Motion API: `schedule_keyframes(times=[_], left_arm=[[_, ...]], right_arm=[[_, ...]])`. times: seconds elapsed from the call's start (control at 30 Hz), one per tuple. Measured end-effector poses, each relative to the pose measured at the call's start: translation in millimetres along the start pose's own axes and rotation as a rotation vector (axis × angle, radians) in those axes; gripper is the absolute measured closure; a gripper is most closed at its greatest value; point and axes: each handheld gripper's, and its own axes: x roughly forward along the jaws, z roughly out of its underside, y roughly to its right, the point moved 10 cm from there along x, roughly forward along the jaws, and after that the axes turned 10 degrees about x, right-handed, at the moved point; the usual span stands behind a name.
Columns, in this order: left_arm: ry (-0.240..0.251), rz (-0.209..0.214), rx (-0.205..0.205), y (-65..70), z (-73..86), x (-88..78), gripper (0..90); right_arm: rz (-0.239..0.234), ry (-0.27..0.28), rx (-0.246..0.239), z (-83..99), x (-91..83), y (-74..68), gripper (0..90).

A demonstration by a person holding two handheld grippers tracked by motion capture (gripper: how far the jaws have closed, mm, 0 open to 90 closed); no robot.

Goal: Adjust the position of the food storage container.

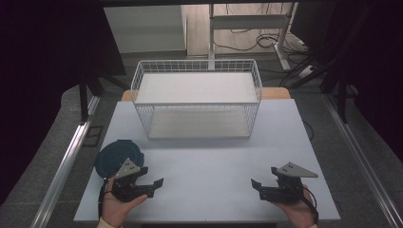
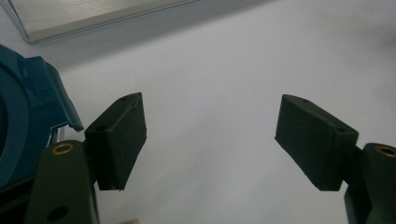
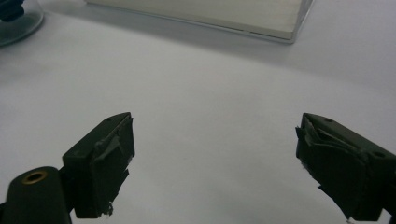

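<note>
Both black claws, left claw (image 1: 153, 183) and right claw (image 1: 260, 185), are held apart over the smooth white tabletop (image 1: 209, 161). A round dark-blue lid-like dish (image 1: 114, 156) is seen at the near left edge. At the far edge, a white wire basket (image 1: 197, 97) with a flat white shelf is set.

This looks like a lab or test room: a plain white table (image 1: 209, 190) stands on grey carpet between two metal floor rails (image 1: 62, 166), dark curtains (image 1: 43, 71) hang at both sides, and loose cables (image 1: 266, 40) trail under a bare desk frame (image 1: 247, 21) behind.

White table (image 1: 209, 190); wire basket (image 1: 197, 99) at back, blue lid (image 1: 114, 156) front-left.
</note>
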Motion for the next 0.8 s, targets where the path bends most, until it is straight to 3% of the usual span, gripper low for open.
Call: schedule_keyframes(times=[0.23,0.5,0.63,0.8], left_arm=[[0.015,-0.007,-0.005,0.3,-8.2,-6.1,24.0],[0.031,-0.033,0.008,-3.9,-20.6,-29.1,24.1],[0.048,-0.071,0.017,-17.6,-29.2,-49.5,23.9],[0.066,-0.133,-0.032,-46.1,-38.4,-73.0,24.0]], right_arm=[[-0.003,0.013,0.018,-1.7,-5.7,2.0,14.5],[0.006,0.037,0.031,-5.1,-11.8,0.6,17.0],[0.009,0.075,0.013,-9.5,-14.1,1.1,18.0],[0.018,0.055,0.008,-6.0,-11.3,2.9,17.9]])
